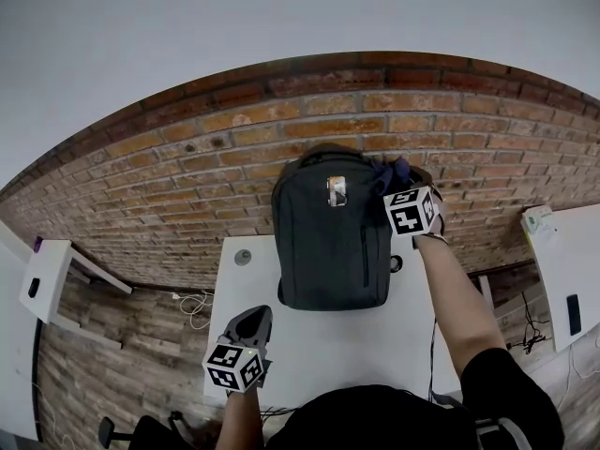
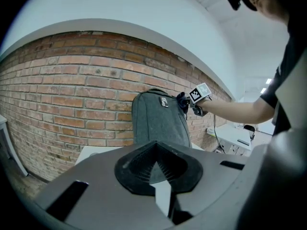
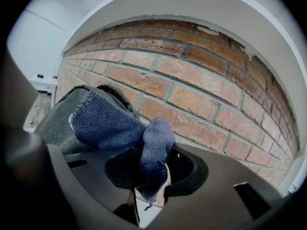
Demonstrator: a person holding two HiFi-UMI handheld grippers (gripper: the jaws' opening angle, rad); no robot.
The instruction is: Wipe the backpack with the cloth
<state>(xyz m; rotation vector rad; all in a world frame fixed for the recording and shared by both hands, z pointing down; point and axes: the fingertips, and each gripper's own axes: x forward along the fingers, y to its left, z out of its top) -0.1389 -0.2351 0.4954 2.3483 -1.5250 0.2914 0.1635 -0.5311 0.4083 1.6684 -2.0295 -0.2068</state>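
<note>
A dark grey backpack (image 1: 331,235) stands upright on a white table (image 1: 309,331), its back to a brick wall. My right gripper (image 1: 401,181) is at the backpack's top right corner, shut on a blue cloth (image 3: 120,128) that drapes onto the backpack's top (image 3: 62,119). In the head view the cloth (image 1: 391,172) shows as a dark blue bunch beside the handle. My left gripper (image 1: 251,324) hovers over the table's near left, jaws together and holding nothing; in its view the backpack (image 2: 158,121) stands ahead, with the right gripper (image 2: 184,101) at its top.
A brick wall (image 1: 225,148) runs behind the table. Another white table (image 1: 567,270) with a dark phone-like object stands at the right, and a white shelf (image 1: 42,284) at the left. Cables (image 1: 192,303) lie on the wood floor left of the table.
</note>
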